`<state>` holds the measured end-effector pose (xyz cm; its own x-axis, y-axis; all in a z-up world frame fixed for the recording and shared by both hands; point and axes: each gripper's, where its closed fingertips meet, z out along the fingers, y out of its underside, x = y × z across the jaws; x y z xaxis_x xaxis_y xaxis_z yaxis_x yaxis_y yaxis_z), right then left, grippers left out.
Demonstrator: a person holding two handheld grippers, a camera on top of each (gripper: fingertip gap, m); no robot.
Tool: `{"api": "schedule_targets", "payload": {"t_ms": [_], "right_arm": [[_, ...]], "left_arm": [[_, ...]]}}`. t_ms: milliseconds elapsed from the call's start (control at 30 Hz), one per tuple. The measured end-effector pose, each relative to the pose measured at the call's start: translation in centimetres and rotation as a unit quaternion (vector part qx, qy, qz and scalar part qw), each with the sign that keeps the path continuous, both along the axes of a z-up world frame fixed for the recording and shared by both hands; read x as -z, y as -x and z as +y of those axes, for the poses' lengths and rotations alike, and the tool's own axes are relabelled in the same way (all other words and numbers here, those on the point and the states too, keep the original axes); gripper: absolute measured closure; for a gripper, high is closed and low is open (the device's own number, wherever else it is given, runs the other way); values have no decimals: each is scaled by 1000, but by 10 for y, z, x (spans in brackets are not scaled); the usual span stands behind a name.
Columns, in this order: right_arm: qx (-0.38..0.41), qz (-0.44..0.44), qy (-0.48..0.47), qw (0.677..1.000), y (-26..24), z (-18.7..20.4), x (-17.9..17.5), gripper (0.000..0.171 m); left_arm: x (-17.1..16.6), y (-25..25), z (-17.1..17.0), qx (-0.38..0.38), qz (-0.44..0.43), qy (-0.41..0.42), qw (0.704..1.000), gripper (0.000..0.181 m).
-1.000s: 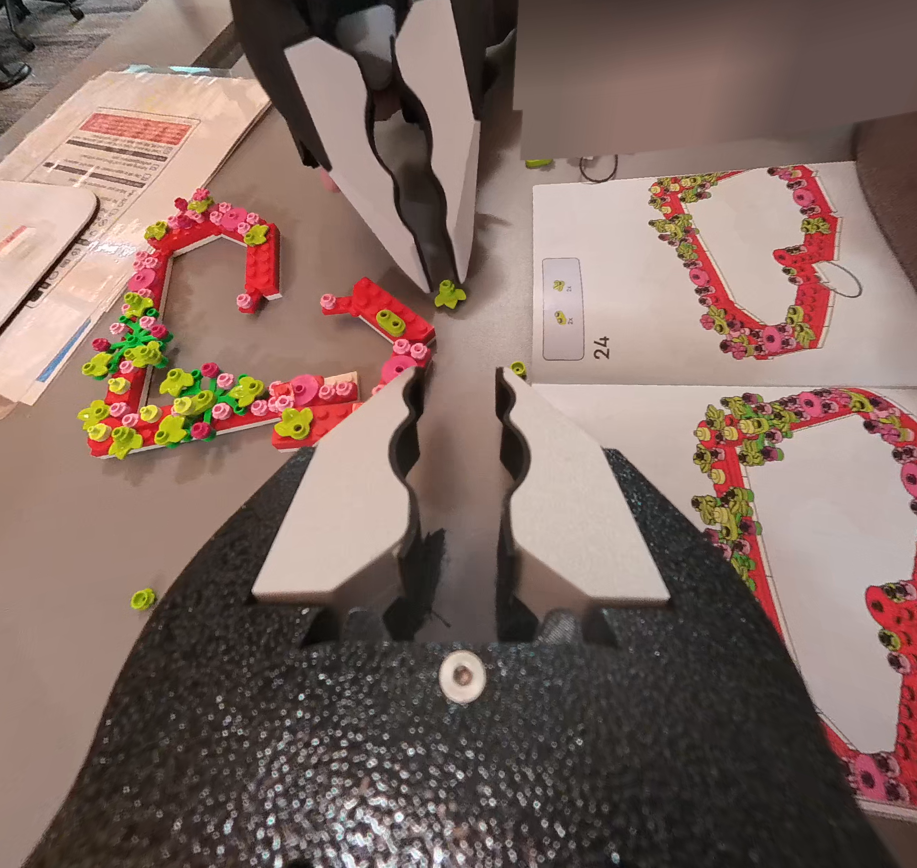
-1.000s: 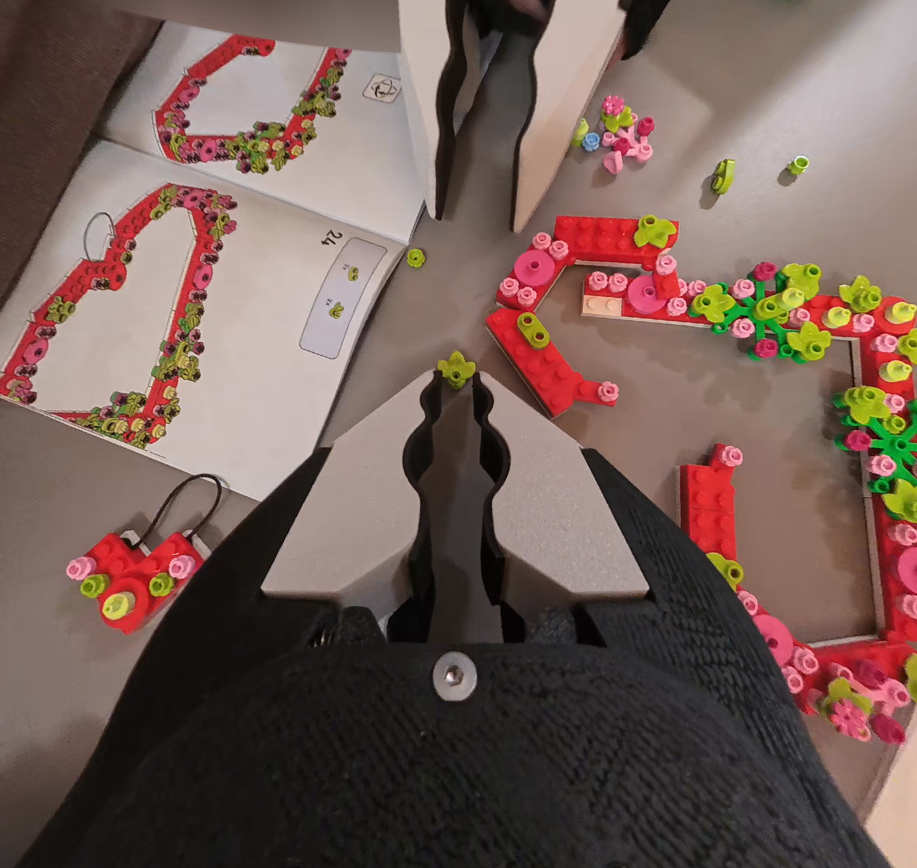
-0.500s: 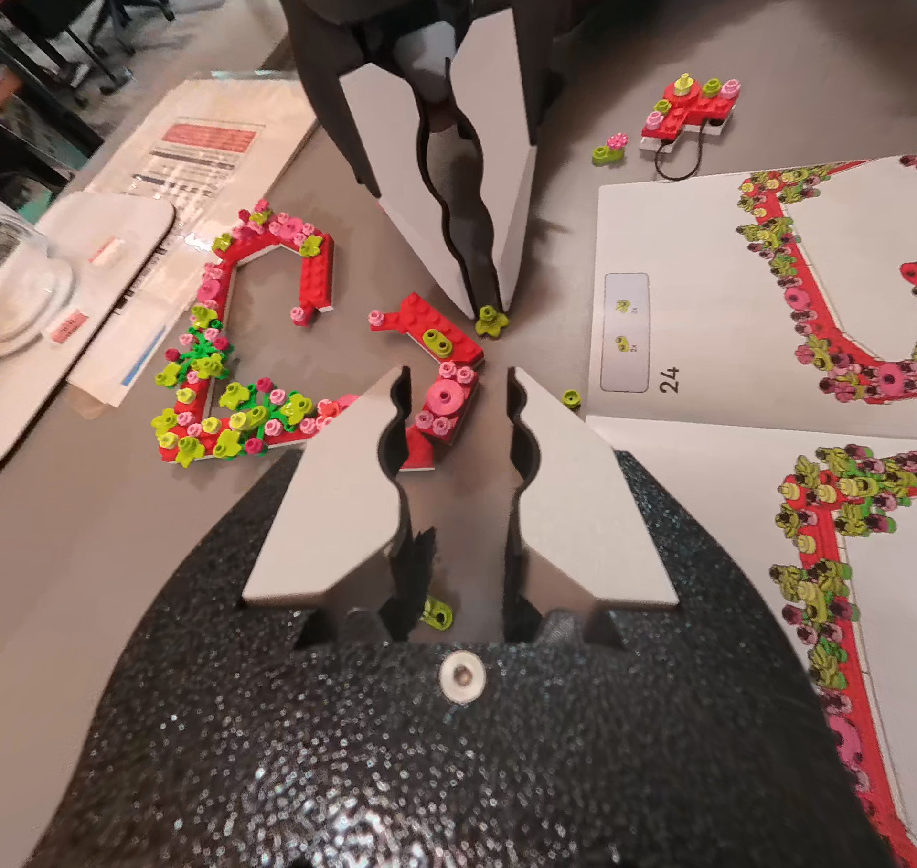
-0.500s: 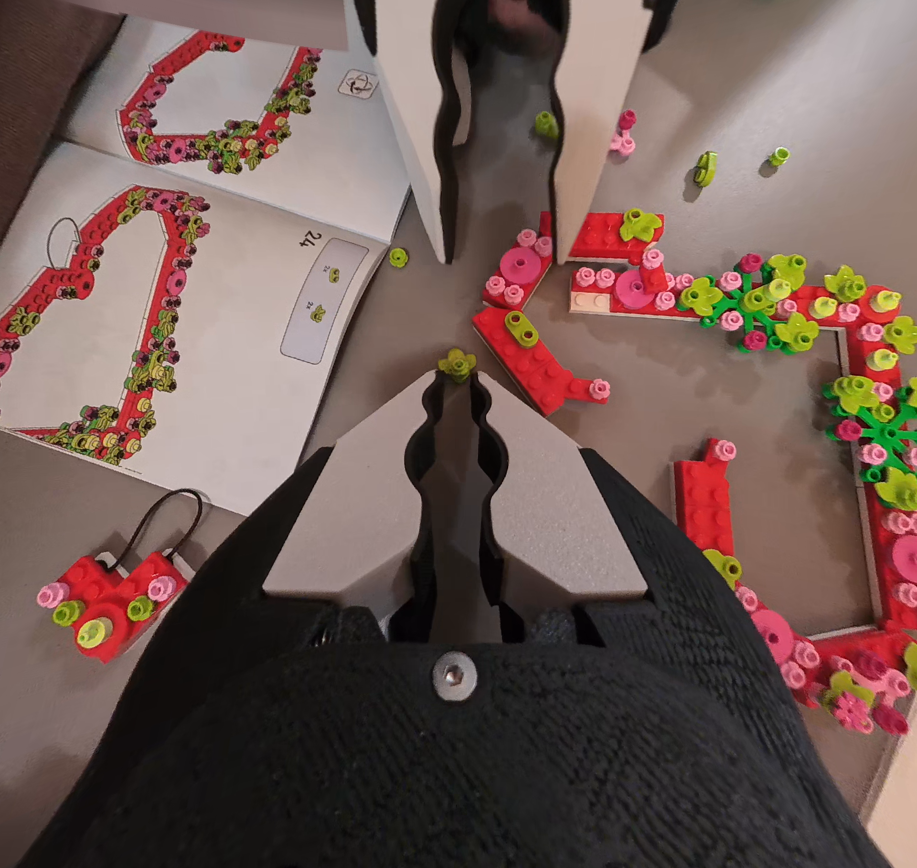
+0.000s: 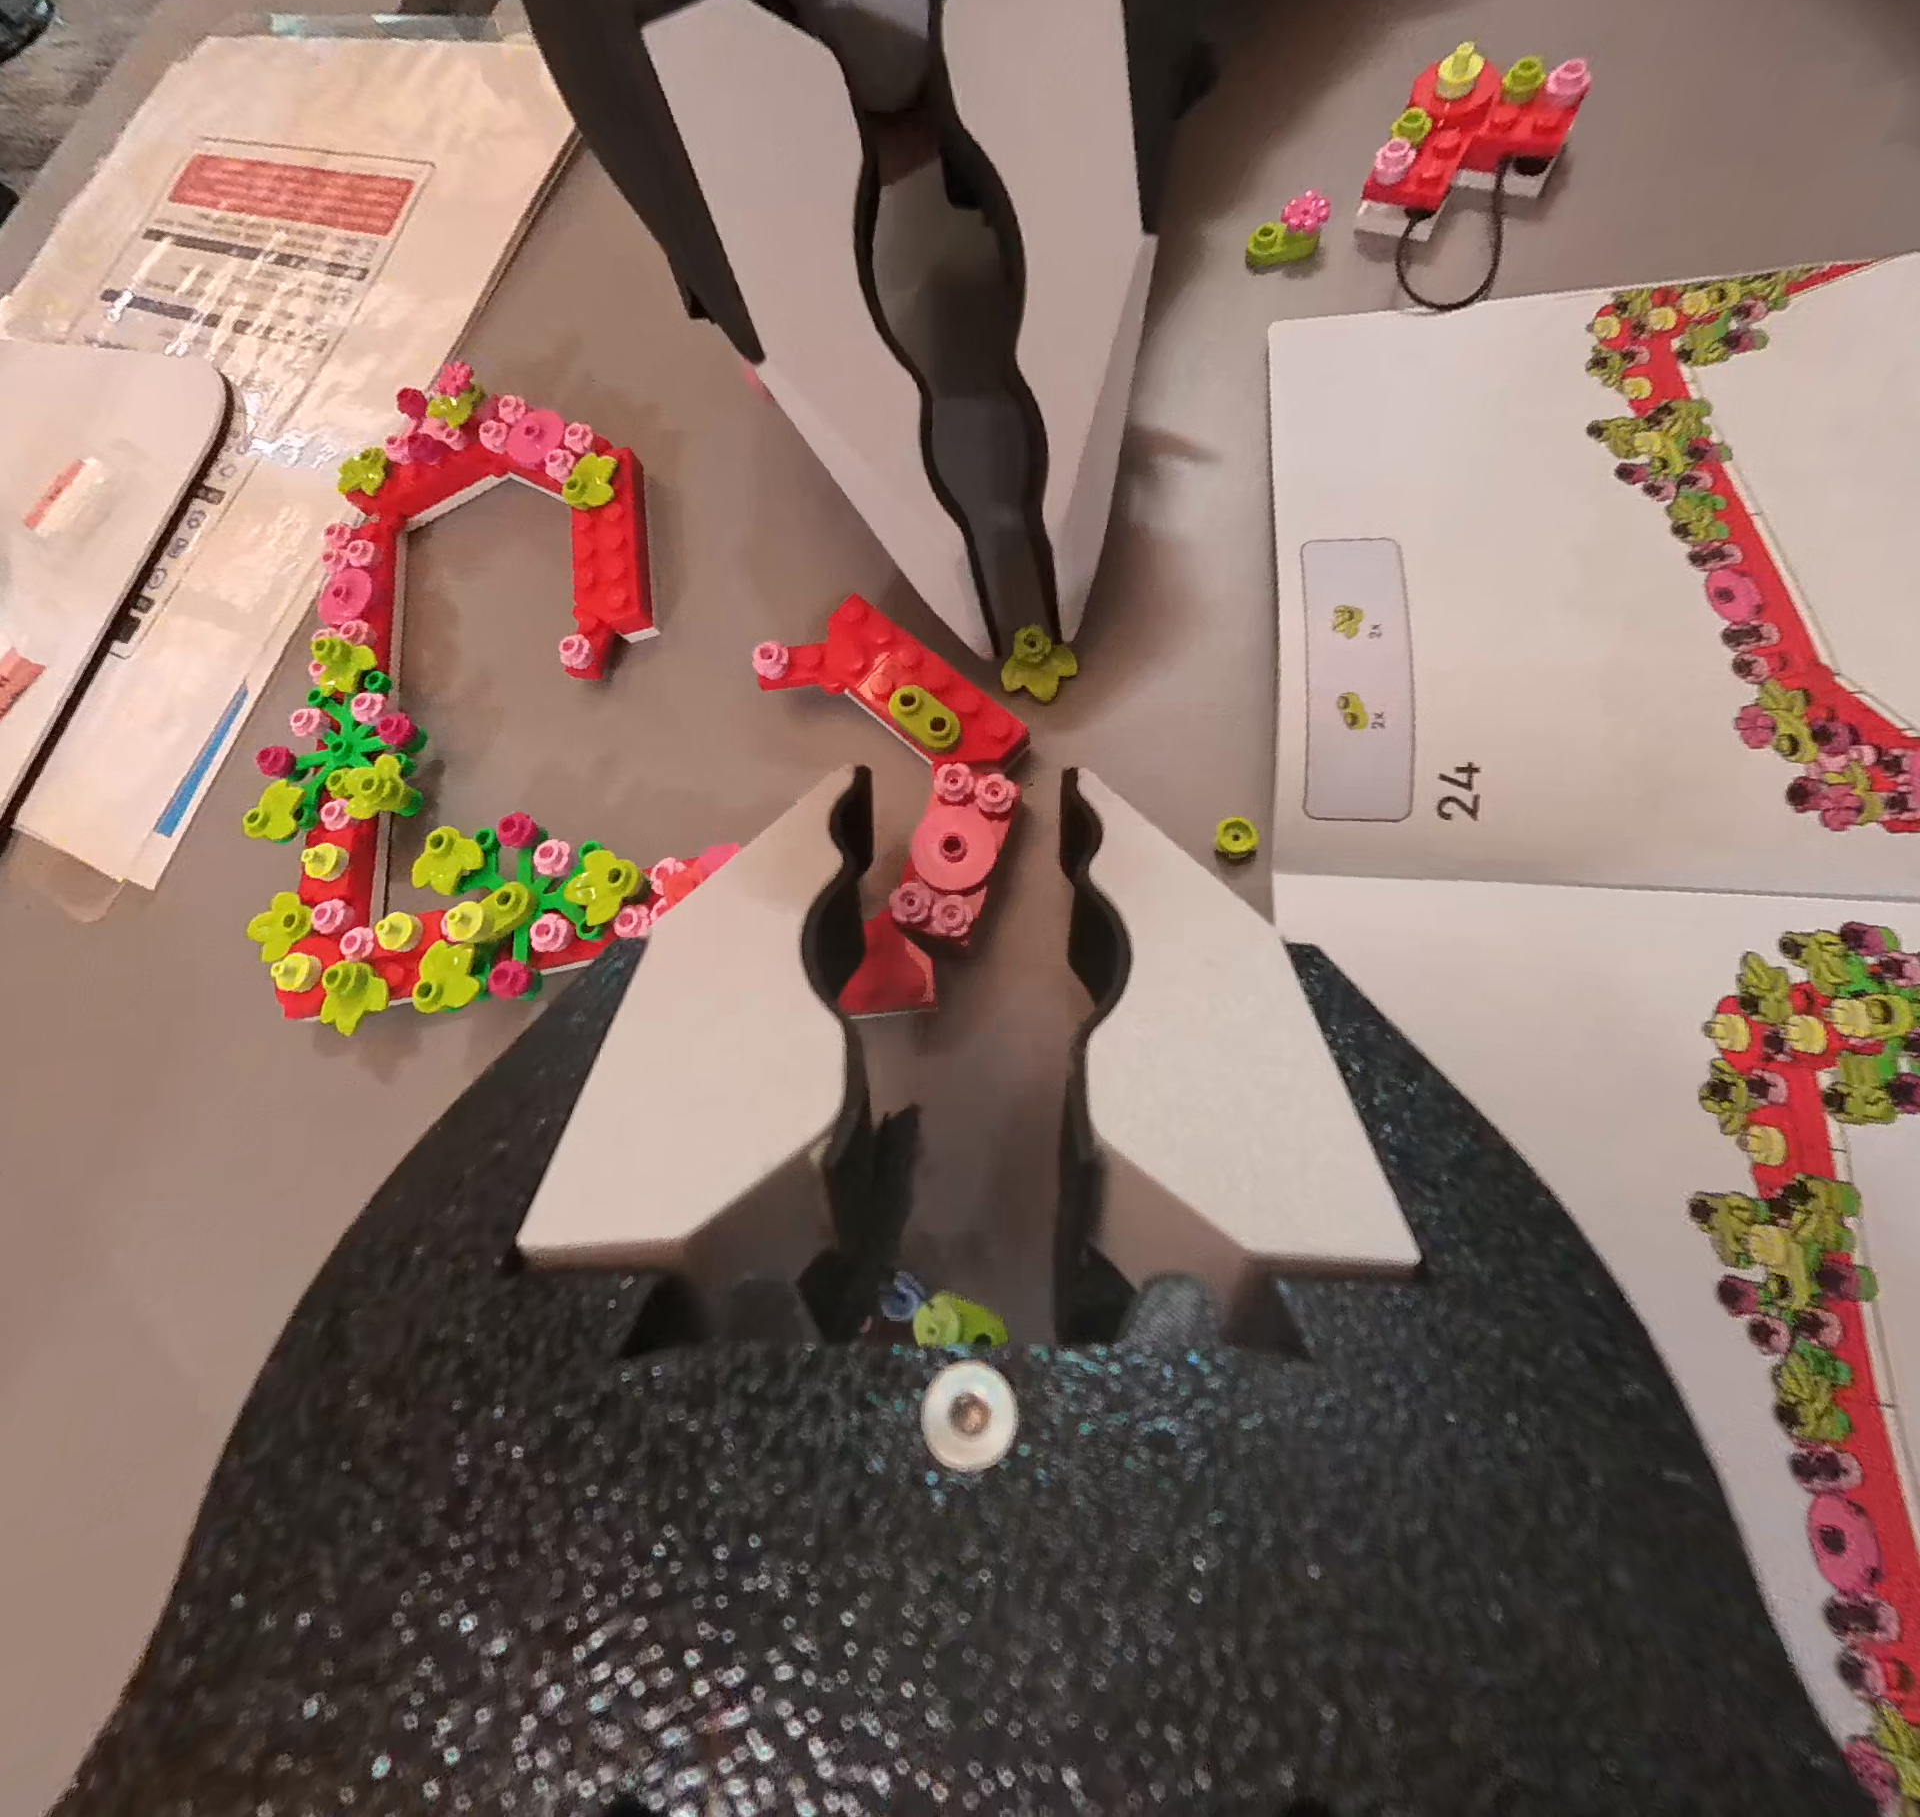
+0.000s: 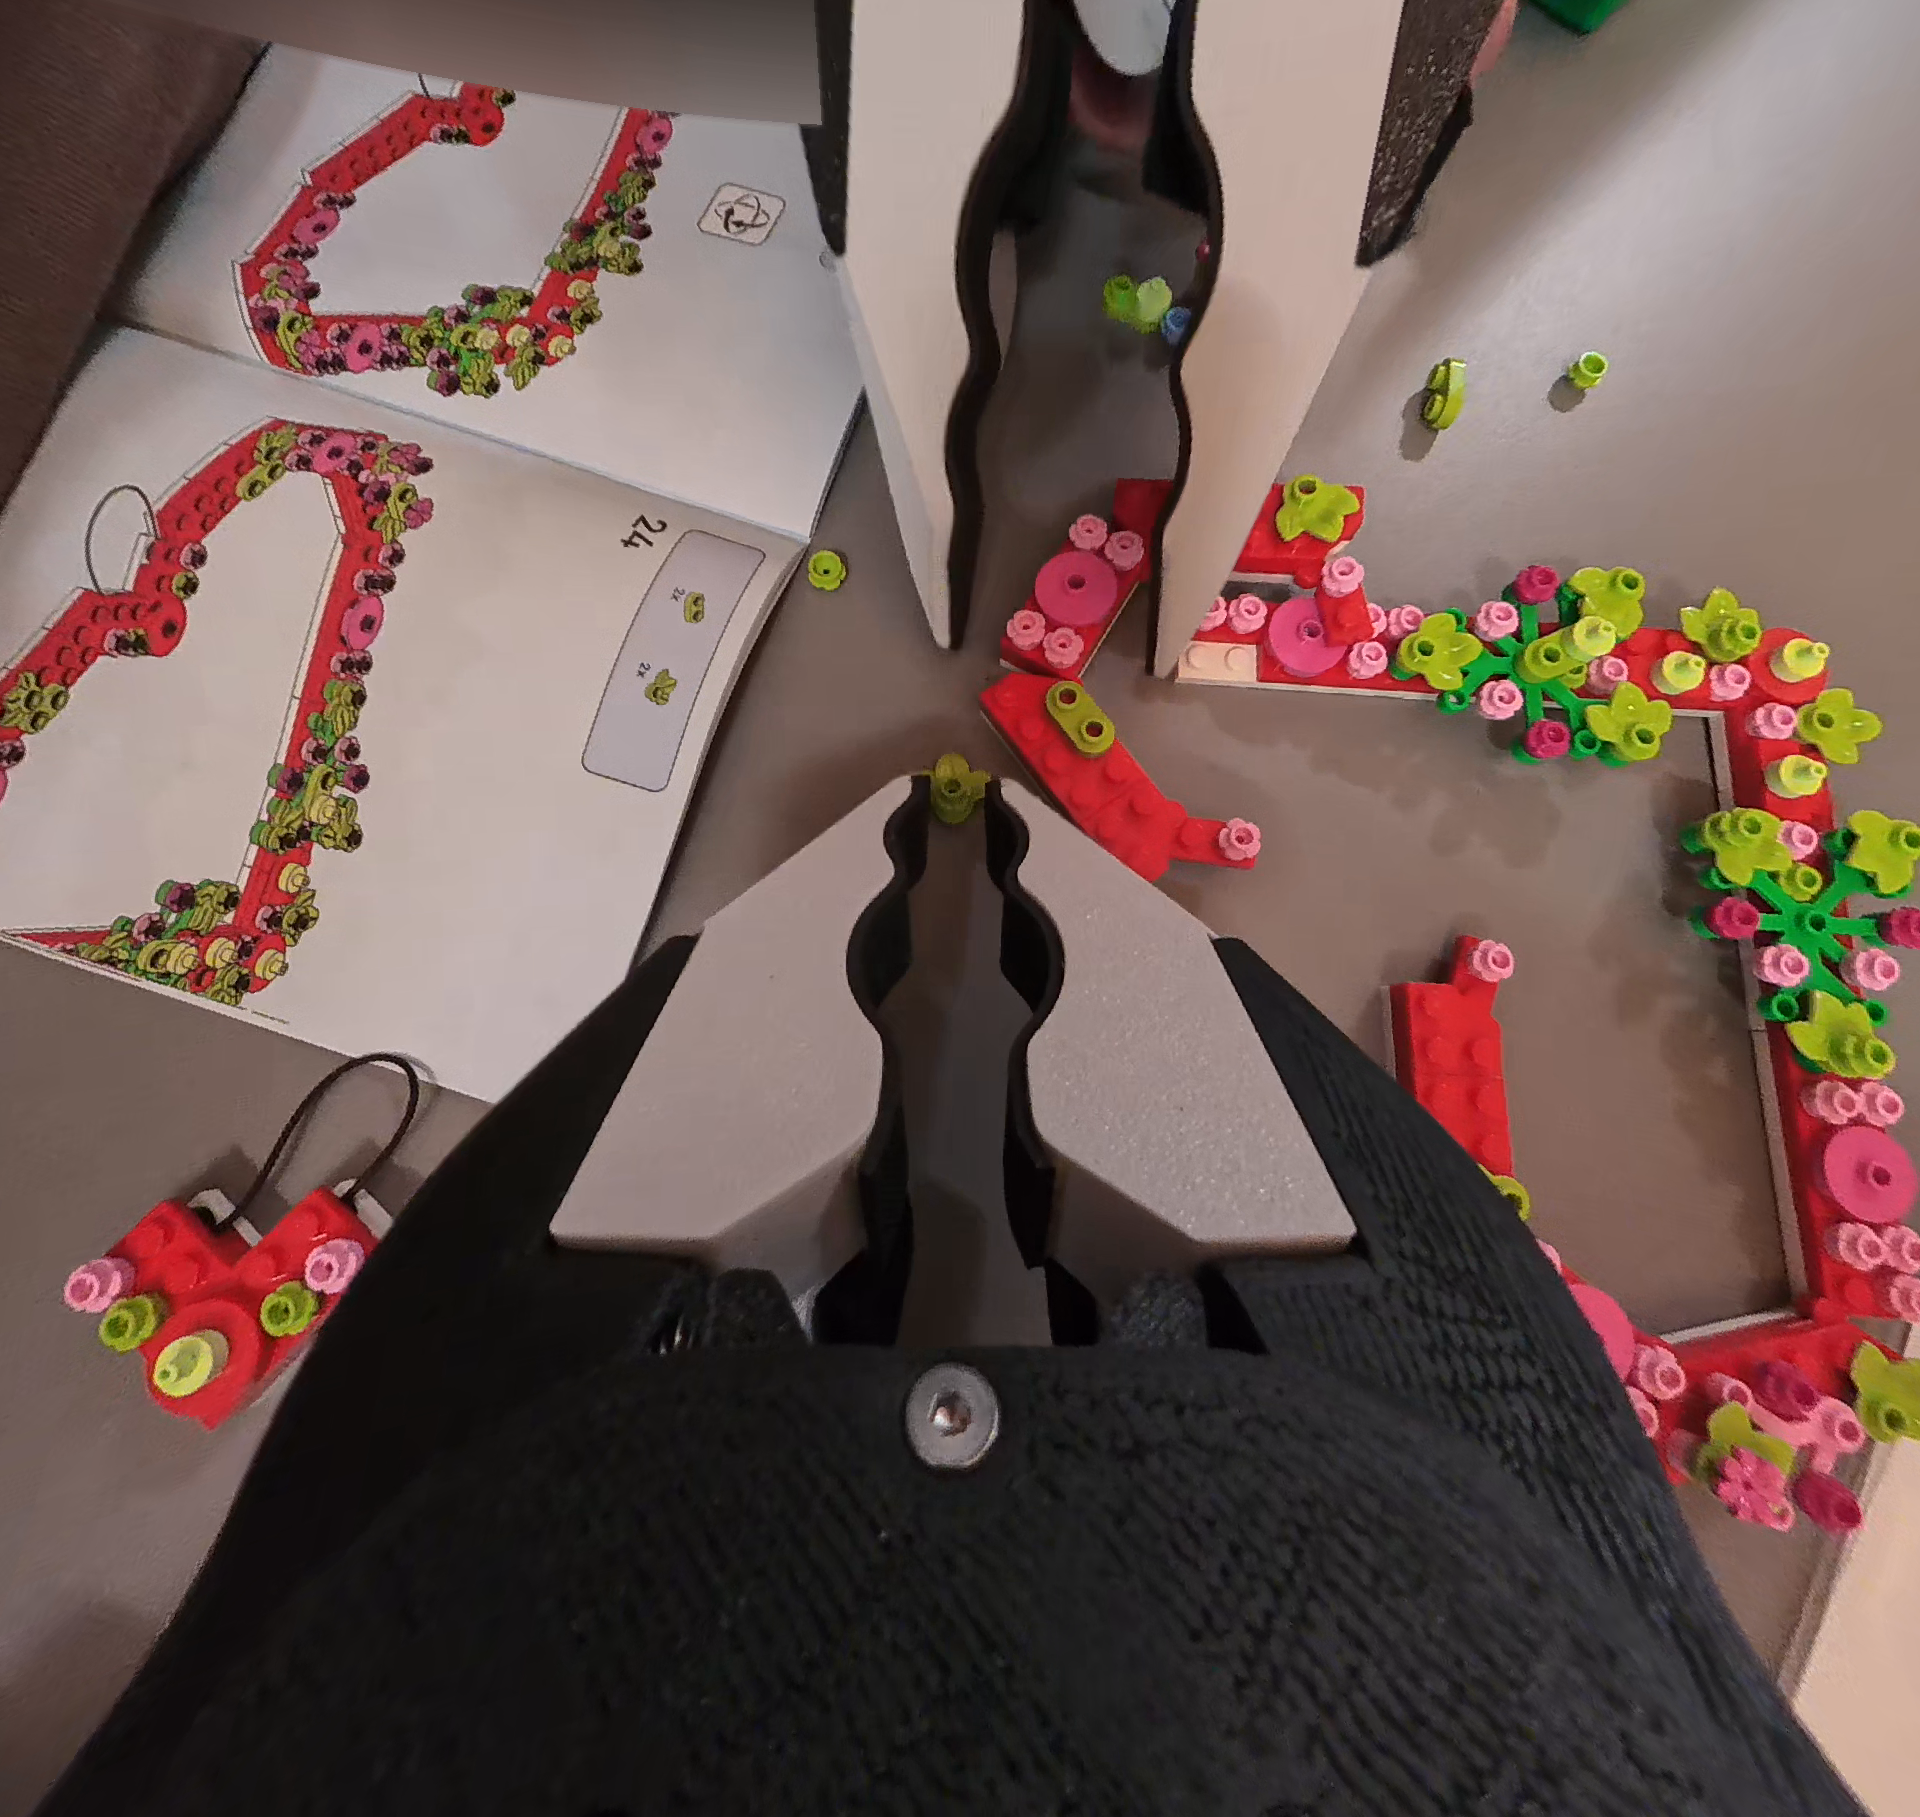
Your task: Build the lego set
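Both tools share one build: the left gripper (image 5: pixel 961 796) has a black, glittery, grainy body with a round silver screw (image 5: pixel 967 1418) set in the middle, and two pale grey wedge-shaped fingers (image 5: pixel 717 1061) lined with wavy black pads. The right gripper (image 6: pixel 954 796) looks the same (its black body duller, finely ribbed).

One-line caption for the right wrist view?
Right gripper pinches a lime leaf piece beside the red heart frame; the left gripper opposite stands open.
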<state>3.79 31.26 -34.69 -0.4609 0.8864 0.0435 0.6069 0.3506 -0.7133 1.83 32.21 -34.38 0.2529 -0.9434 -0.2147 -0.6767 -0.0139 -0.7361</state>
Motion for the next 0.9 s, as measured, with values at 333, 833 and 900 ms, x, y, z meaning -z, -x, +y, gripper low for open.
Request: {"api": "schedule_targets", "payload": {"t_ms": [333,833,900], "right_arm": [[8,5,-4,1000,0,3,-2,164],[6,10,-14,1000,1,5,-3,164],[7,8,-13,1000,1,5,-2,164]], "left_arm": [[4,2,0,5,13,5,1000,159],[5,3,0,10,16,2,1000,163],[5,3,0,9,15,4,1000,163]]}}
